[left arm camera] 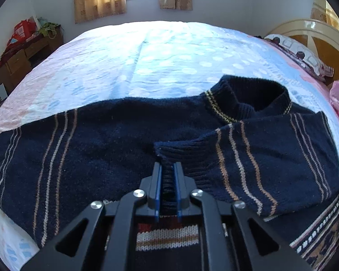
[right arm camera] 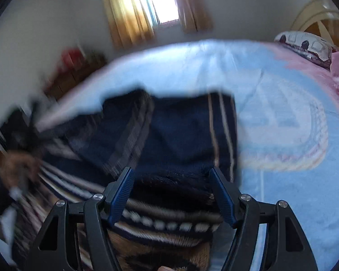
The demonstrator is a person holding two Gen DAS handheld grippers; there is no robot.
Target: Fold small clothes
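We are seeing our left gripper [left arm camera: 168, 166], black angular linkage arms, silver round screws, blue-edged fingers [left arm camera: 157, 185], our right gripper [right arm camera: 171, 174] showing blue ribbed pads [right arm camera: 122, 194].

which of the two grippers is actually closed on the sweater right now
The left gripper: its blue pads pinch the ribbed cuff of the navy sweater's folded sleeve. The right gripper stands wide open above the knit, gripping nothing.

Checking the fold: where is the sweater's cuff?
In the left wrist view, the cuff sits low at centre on the sweater body, between the left gripper fingers.
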